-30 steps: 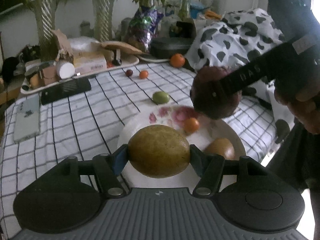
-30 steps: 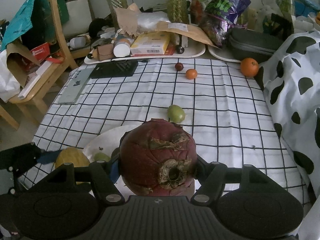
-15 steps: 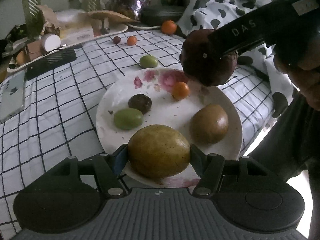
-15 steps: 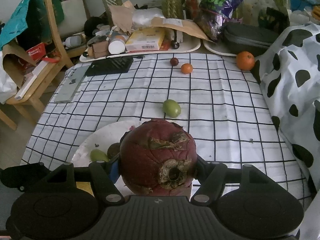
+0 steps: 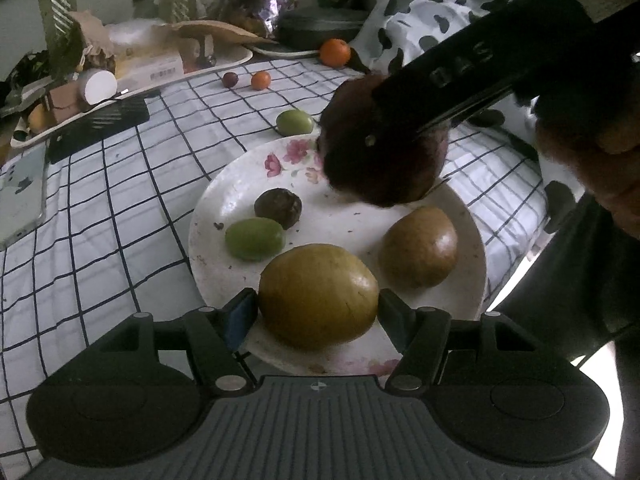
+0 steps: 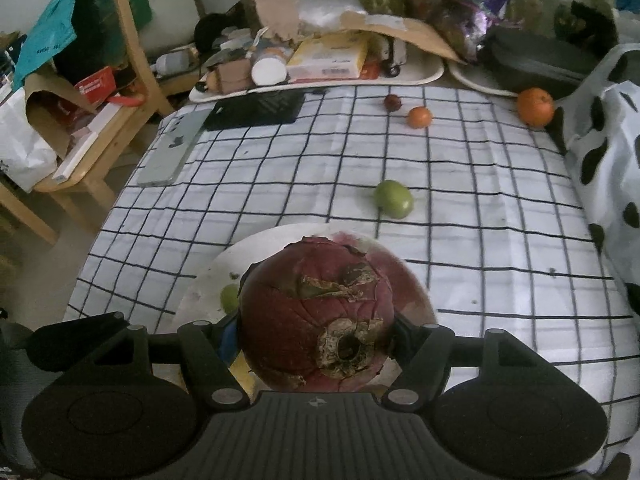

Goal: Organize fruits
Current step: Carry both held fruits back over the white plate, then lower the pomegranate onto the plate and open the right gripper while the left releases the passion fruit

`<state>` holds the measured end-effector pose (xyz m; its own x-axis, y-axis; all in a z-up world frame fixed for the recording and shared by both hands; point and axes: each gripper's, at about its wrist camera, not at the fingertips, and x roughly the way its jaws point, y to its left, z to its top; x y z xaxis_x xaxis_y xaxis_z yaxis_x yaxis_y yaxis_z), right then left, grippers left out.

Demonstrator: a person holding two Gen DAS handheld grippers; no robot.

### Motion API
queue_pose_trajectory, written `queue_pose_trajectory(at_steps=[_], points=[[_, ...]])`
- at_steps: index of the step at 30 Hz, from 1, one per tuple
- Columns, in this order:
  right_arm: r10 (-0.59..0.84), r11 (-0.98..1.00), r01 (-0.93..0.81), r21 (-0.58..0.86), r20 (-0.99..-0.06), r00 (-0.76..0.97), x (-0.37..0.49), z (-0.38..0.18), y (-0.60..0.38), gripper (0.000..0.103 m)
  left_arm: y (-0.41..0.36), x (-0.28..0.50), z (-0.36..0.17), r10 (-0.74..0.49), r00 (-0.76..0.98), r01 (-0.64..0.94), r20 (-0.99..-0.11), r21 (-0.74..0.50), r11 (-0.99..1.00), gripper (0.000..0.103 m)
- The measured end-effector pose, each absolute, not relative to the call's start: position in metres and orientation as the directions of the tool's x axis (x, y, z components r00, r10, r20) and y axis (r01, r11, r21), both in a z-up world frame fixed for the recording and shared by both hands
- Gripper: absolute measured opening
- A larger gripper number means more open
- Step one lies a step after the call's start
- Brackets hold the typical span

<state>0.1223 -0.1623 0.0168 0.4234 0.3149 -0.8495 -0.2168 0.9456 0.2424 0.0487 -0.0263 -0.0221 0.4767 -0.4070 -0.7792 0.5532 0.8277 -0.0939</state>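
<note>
1. Left claw [image 5: 318, 312] is clamped on a yellow-brown fruit [image 5: 318, 296], one finger on each end, so its long axis runs across from finger to finger. It sits low over the near edge of the plate [image 5: 224, 200]; can't tell if it's touching yet

2. Right claw [image 6: 316, 332] is squeezed around a big dark red fruit [image 6: 316, 312] with the dried stem scar facing the camera. From the left wrist view that same fruit hangs over the far side of the plate, above the flower print

3. Already lying on the plate: a green fruit [image 5: 255, 239] touching a dark purple fruit [image 5: 278, 207] on the left part, and a brown fruit [image 5: 418, 246] on the right

4. What matters next, I'd guess: the open spot is straight below each claw, so both loads just go down, and the red one looks tight against the brown fruit

5. Out on the checked desk [image 6: 480, 200] a loose green fruit [image 6: 394, 199] lies just past the plate, then a small orange one [image 6: 419, 117], a tiny dark one [image 6: 392, 101] and an orange [image 6: 535, 106] well apart at the back
</note>
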Motion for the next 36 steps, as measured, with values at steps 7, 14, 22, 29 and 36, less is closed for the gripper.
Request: queue_pose_trajectory(at_steps=[7,14,22,29,36], points=[[0.313,0.947,-0.190,0.260,-0.879,0.360,0.129,0.005,-0.150,0.072,-0.017,0.047,-0.016,-0.434,0.496,0.545,-0.752,-0.119,0.830,0.072],[0.305,0.952,-0.121,0.281,-0.900,0.312,0.136,-0.005,-0.151,0.076,-0.014,0.046,-0.013,-0.442,0.508,0.545,-0.739,-0.121,0.829,0.072],[0.344,0.939,-0.122,0.322,-0.854,0.390,0.132,0.014,-0.161,0.097,-0.014,0.043,-0.008,-0.454,0.523,0.553,-0.721,-0.119,0.825,0.072],[0.334,0.941,-0.098,0.324,-0.844,0.421,0.130,0.019,-0.177,0.099,-0.012,0.044,-0.004,-0.461,0.546,0.539,-0.700,-0.128,0.832,0.072],[0.330,0.940,-0.079,0.331,-0.829,0.451,0.127,0.021,-0.191,0.101,-0.014,0.045,0.000,-0.467,0.570,0.524,-0.676,-0.139,0.840,0.072]])
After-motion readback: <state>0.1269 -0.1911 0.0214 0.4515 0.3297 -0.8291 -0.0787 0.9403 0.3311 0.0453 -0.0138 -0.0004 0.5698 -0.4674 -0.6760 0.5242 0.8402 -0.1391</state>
